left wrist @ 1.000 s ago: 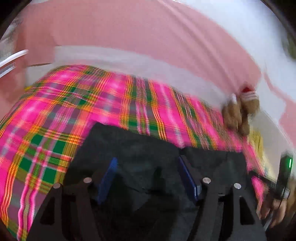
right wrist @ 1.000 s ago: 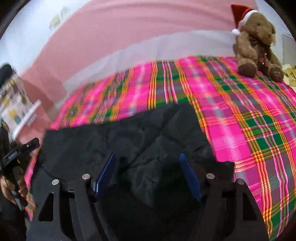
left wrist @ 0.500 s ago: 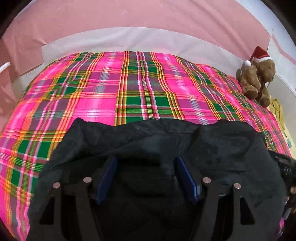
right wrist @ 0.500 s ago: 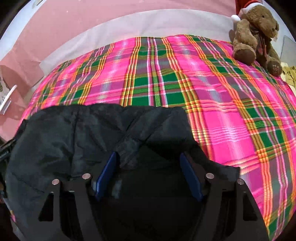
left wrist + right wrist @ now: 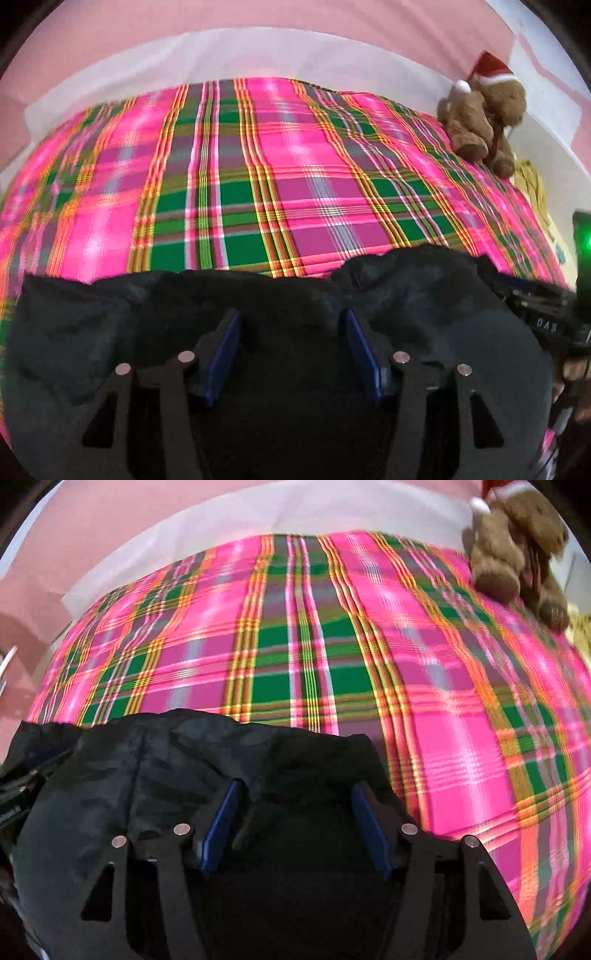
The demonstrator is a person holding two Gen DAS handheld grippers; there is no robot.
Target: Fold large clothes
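since the earlier frames we bring both grippers lower over the bed, and the crumpled black fabric garment [image 5: 424,295] now lies nearer the front edge of the pink and green plaid bedspread [image 5: 280,184]. the left gripper [image 5: 290,347] has just been closing, its blue pads either side of a bunch of the black cloth; we cannot tell whether they press it. the right gripper [image 5: 295,819] has been closing too, around another fold, equally unclear. the brown teddy bear in a red santa hat [image 5: 484,122] sits at the far right corner.
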